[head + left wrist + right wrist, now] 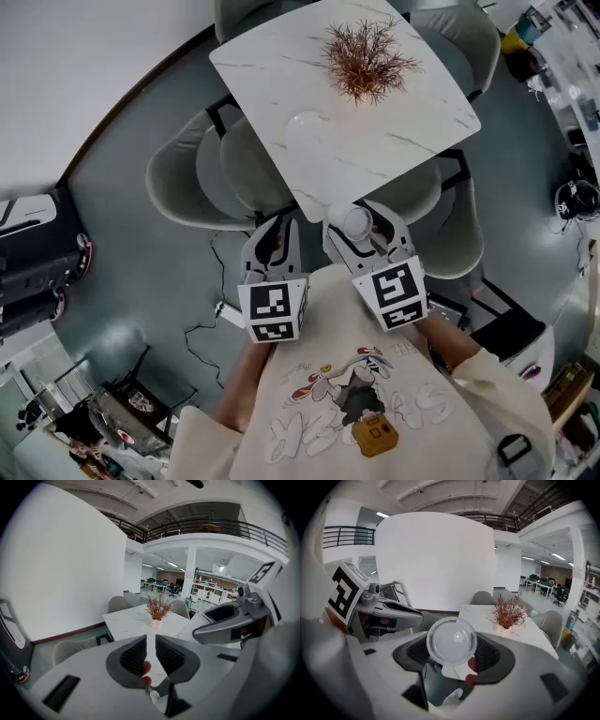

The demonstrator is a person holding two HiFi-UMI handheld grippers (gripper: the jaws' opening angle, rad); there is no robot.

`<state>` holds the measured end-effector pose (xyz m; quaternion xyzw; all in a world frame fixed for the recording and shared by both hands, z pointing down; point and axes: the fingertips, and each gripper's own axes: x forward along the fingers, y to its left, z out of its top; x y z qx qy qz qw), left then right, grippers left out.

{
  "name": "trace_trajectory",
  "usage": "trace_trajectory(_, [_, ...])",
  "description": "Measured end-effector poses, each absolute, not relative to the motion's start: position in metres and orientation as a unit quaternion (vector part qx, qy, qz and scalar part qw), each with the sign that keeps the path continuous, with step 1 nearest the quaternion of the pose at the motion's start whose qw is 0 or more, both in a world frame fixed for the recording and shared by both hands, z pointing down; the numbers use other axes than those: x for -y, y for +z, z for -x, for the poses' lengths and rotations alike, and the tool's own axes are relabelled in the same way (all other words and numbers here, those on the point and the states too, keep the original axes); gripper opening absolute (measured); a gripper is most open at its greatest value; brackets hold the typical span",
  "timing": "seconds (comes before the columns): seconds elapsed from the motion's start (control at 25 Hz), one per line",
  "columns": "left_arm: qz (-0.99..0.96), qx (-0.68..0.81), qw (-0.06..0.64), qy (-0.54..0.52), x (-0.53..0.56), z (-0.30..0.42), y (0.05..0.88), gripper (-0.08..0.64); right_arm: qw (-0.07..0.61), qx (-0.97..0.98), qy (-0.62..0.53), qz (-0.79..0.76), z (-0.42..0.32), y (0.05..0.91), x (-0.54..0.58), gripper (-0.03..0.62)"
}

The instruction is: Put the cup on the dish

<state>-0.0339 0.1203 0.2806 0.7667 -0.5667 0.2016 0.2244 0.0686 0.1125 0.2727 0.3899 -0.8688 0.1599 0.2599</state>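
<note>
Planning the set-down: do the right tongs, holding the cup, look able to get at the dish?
Probably yes. The right tongs, shut on the cup, hover at the near corner of the table; bare tabletop lies between them and the dish, and the plant stands beyond.

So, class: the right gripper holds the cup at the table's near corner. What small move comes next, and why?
Probably ease the right gripper forward over the table toward the dish. Its jaws clamp the cup at the near corner, while the dish lies empty further in.
</note>
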Motion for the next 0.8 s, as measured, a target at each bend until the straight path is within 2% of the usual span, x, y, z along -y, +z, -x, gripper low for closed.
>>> trace_trajectory(0.8, [-0.739, 0.591, 0.244, 0.21, -0.052, 0.01, 0.287, 0.058, 0.27, 0.886, 0.176, -0.332, -0.074, 0.296, -0.043, 0.27])
